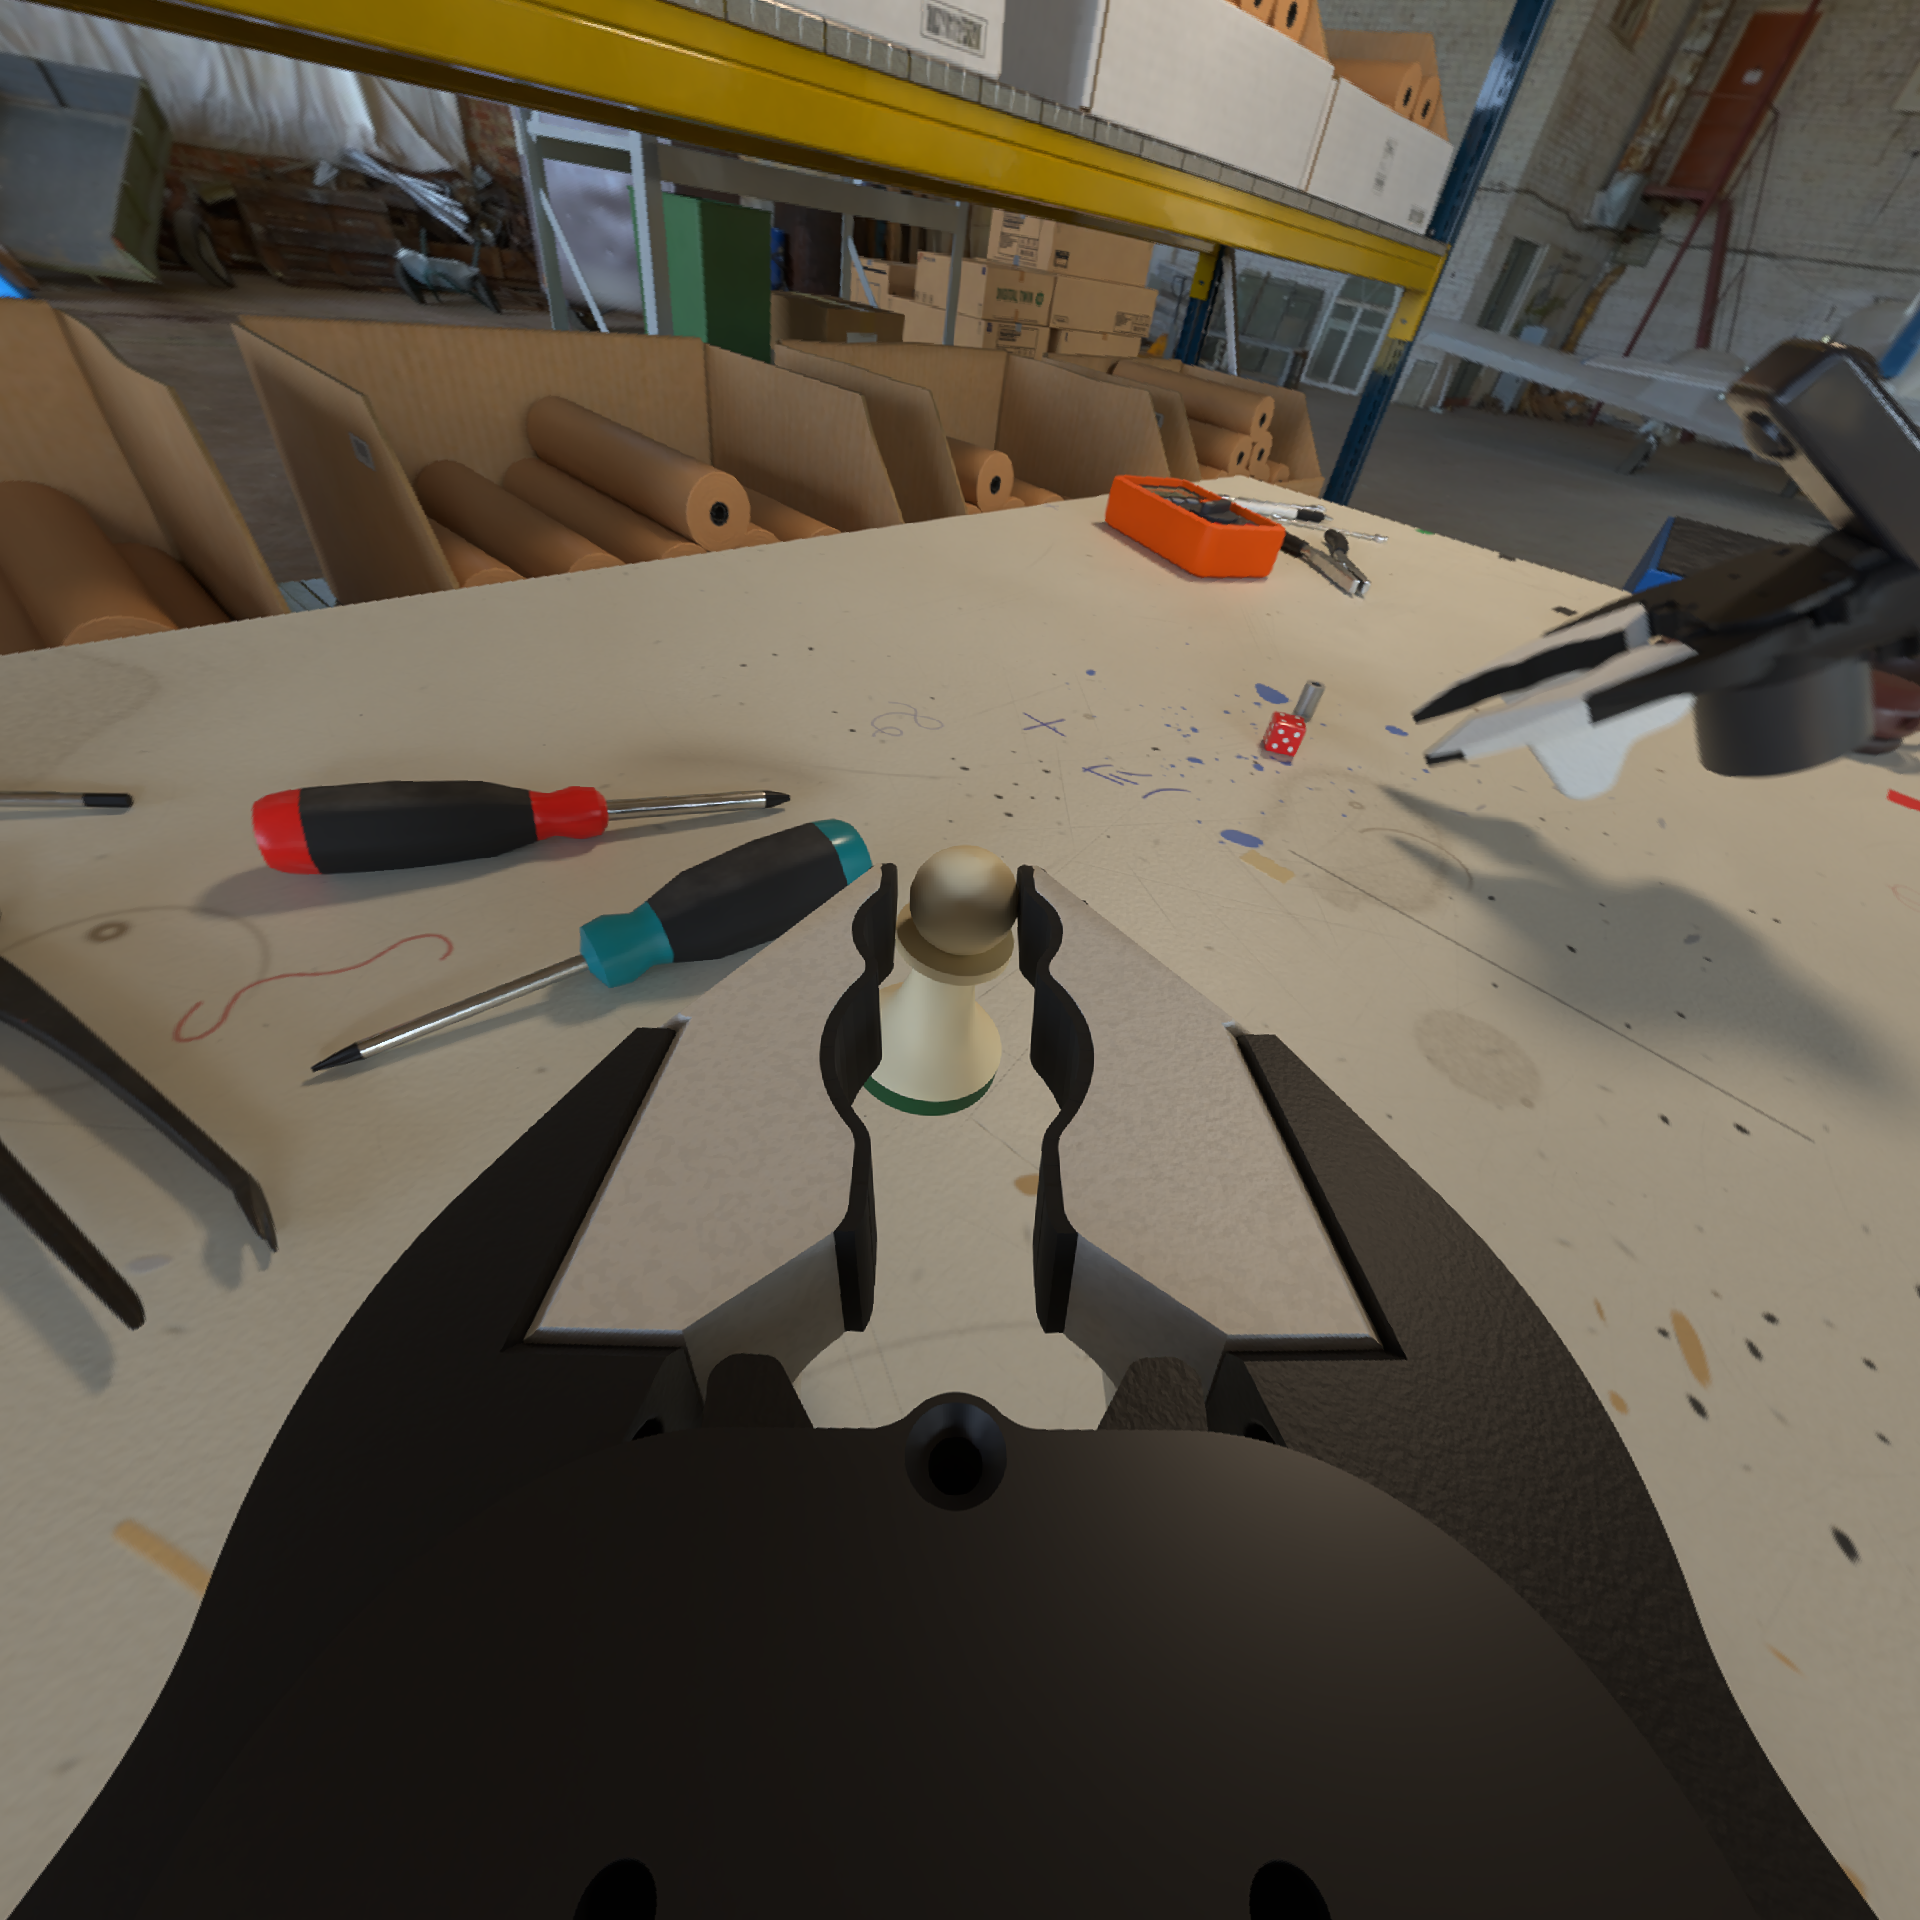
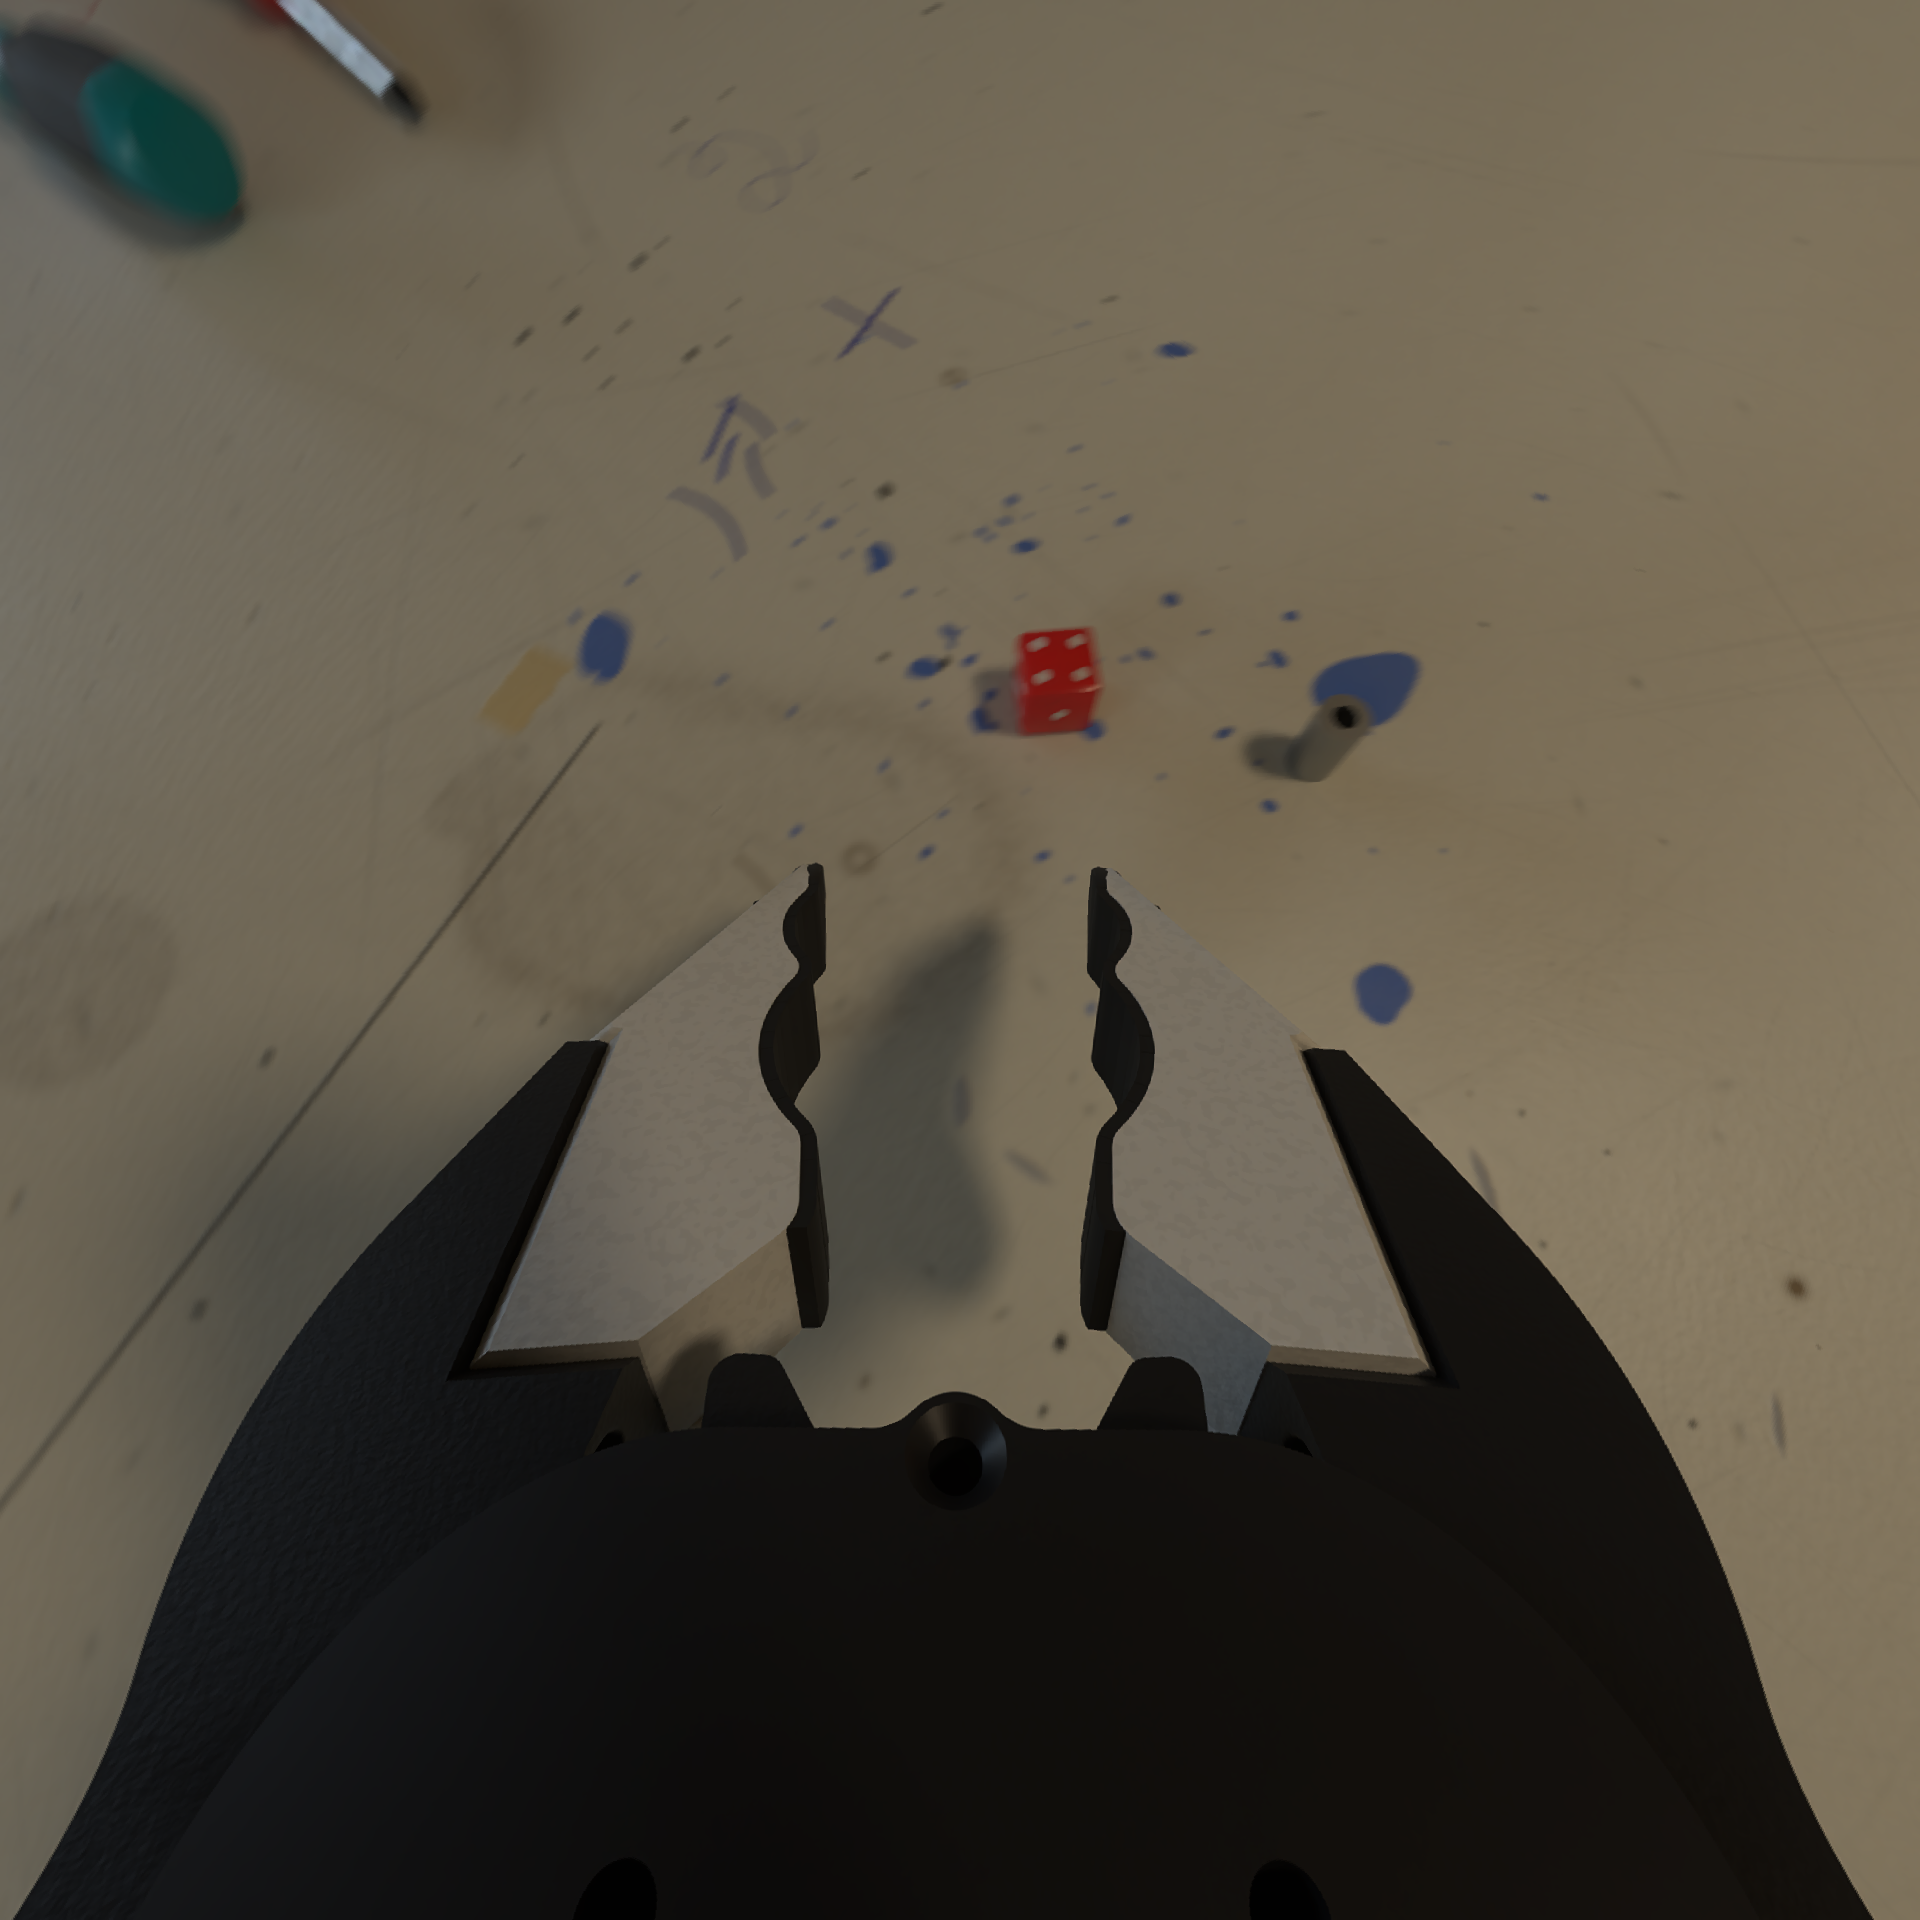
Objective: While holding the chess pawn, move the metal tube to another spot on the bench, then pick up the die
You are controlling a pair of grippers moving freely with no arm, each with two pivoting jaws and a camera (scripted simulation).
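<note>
My left gripper [image 1: 956,883] is shut on a cream chess pawn [image 1: 943,997] with a green base rim, held between the black pads above the bench. A red die [image 1: 1284,736] with white pips and a short grey metal tube [image 1: 1309,699] stand close together on the bench, far ahead to the right. In the right wrist view the die [image 2: 1058,681] lies ahead of my right gripper [image 2: 954,878], and the tube [image 2: 1325,740] stands to its right. The right gripper is open, empty and above the bench; it also shows at the right edge of the left wrist view [image 1: 1425,736].
A red-and-black screwdriver [image 1: 436,824] and a teal-and-black screwdriver [image 1: 665,928] lie left of the pawn. An orange case [image 1: 1193,525] and pliers [image 1: 1340,561] sit at the far edge. Cardboard boxes with paper rolls [image 1: 634,478] stand behind the bench [image 1: 1351,1143]. Dark tool handles [image 1: 135,1122] lie at left.
</note>
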